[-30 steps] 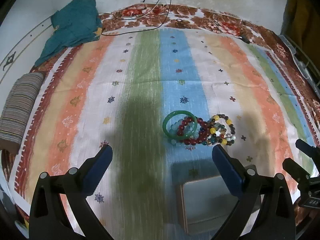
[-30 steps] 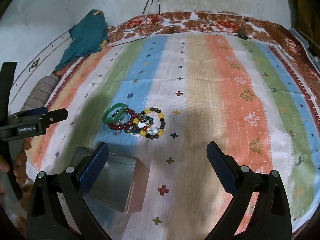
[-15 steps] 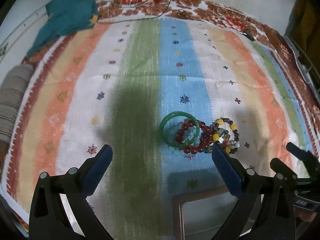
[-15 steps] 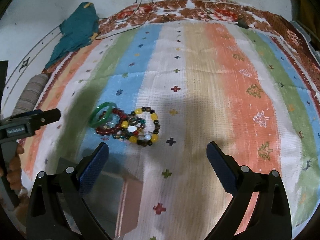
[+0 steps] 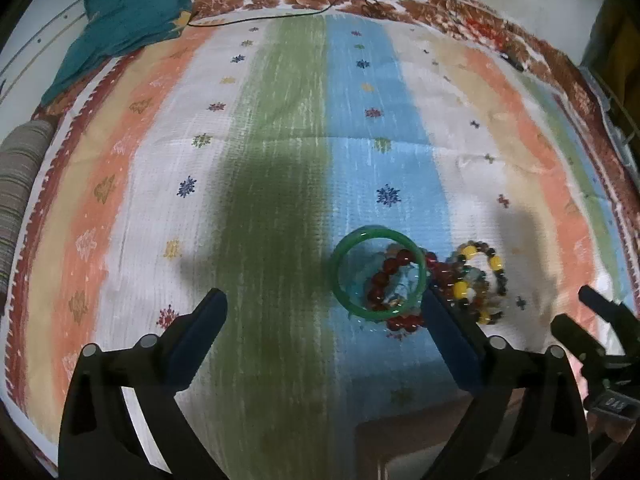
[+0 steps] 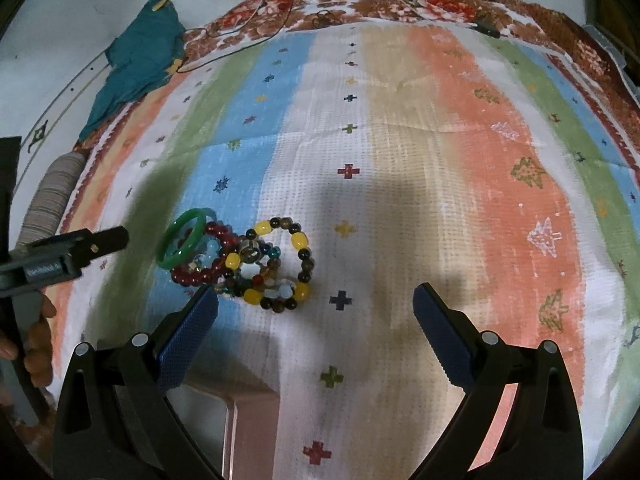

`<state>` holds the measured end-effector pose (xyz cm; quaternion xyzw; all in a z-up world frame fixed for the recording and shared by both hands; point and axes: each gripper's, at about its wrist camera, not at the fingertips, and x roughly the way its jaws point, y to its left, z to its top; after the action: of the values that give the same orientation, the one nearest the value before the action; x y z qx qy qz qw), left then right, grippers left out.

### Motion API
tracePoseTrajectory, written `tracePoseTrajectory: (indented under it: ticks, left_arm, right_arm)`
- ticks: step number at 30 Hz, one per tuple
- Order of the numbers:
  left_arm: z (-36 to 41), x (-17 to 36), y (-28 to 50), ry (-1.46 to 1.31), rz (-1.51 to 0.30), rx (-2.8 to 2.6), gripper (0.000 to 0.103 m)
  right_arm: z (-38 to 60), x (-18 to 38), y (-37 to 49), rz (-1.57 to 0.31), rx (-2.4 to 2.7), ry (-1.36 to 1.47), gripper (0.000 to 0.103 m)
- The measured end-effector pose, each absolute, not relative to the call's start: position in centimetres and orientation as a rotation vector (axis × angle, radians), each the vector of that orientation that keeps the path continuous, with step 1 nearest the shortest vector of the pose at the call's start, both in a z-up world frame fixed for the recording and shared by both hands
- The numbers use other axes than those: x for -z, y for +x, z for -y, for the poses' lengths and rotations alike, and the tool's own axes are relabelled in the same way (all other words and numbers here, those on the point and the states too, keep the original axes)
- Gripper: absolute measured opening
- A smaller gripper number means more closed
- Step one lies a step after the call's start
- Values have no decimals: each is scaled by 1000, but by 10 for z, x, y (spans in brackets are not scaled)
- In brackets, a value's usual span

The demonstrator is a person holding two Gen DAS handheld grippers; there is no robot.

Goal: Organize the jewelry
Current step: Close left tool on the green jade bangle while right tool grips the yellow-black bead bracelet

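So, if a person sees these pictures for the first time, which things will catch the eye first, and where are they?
Probably the small heap of jewelry on the striped cloth: a green bangle lies over a red bead bracelet, with a yellow and brown bead bracelet beside it. Both grippers, left gripper and right gripper, hang open just before the heap. A teal cloth lies at the far left corner.

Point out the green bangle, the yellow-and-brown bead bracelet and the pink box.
green bangle [image 5: 340, 280]: left wrist view, left side of its rim.
yellow-and-brown bead bracelet [image 6: 300, 240]: right wrist view, a yellow bead on its upper right.
pink box [image 6: 256, 412]: right wrist view, its right wall.
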<state>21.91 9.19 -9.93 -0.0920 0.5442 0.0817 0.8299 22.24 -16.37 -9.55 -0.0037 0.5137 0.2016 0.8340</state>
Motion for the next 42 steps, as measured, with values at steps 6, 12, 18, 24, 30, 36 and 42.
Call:
tracePoseTrajectory:
  ticks: [6, 12, 18, 24, 30, 36, 42]
  left_arm:
    - [-97, 113, 228, -187, -1173, -189, 90]
    - [-102, 114, 236, -185, -1169, -194, 85]
    - [-102, 125, 242, -186, -1197, -171, 78]
    - [-104, 127, 247, -199, -1209, -161, 73]
    - [-103, 142, 256, -180, -1241, -158, 63]
    - [-105, 152, 266, -154, -1267, -177, 52]
    - [-101, 160, 265, -102, -1274, -169, 37]
  right_arm:
    - [154, 114, 237, -1123, -419, -22, 99]
    - [151, 129, 248, -1154, -395, -26, 86]
    - [151, 132, 257, -1159, -383, 0, 86]
    - [146, 139, 264, -1179, -393, -31, 79]
    - [138, 145, 267, -1181, -391, -77, 76]
    - [138, 150, 269, -1182, -358, -141, 56]
    - [140, 150, 268, -1170, -358, -153, 31]
